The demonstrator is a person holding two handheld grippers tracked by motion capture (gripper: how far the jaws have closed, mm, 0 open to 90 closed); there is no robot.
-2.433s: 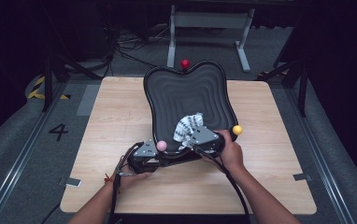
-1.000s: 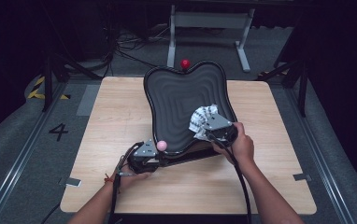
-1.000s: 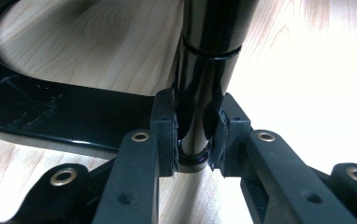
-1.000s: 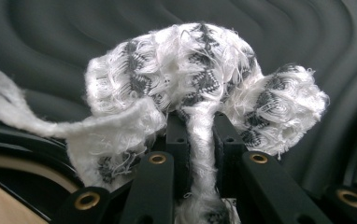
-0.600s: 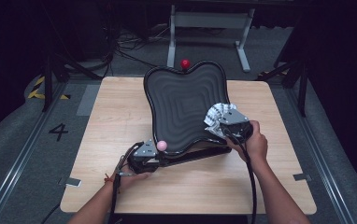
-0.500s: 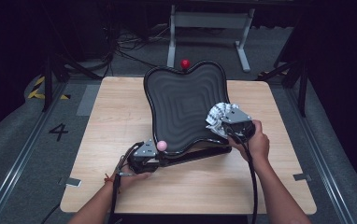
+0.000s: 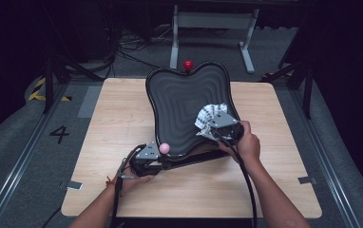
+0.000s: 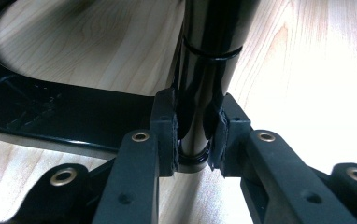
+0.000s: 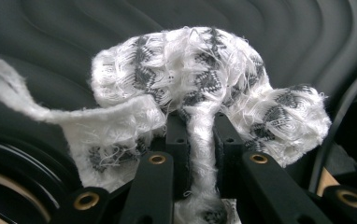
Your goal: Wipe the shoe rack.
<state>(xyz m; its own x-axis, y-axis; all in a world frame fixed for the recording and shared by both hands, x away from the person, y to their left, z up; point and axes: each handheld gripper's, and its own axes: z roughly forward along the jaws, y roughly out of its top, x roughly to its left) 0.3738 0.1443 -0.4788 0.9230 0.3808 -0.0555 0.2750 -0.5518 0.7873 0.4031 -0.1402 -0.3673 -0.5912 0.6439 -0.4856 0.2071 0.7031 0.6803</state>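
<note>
Your right gripper (image 7: 217, 124) has its jaws clamped on a fold of white-and-grey woven cloth (image 9: 204, 93). In the right gripper view the pinched strand runs straight down between the pads, and the bulk of the cloth bunches just ahead of and above the jaw tips, spread to both sides.

The cloth lies against the ridged black seat shell (image 7: 184, 104), directly beyond the jaws, near the shell's right edge. The contact looks deliberate: this reads as wiping, with the wad pressed flat so the ridges get rubbed.

Your left gripper (image 7: 147, 156) has its jaws closed around a glossy black tube (image 8: 200, 84), apparently part of the shell's frame. The tube rises straight up from between the pads; the light wooden desk (image 8: 307, 70) shows beyond it on both sides. This grip likely serves as the brace: the shell sits tilted on the desk, so holding its frame stops it sliding or rocking under the wipe.

A pink ball (image 7: 164, 148) sits beside the left gripper at the shell's near rim; a red ball (image 7: 187, 64) sits at the far rim.

Judgement: wiping is under way. Keep the left grip firm while the cloth travels.
</note>
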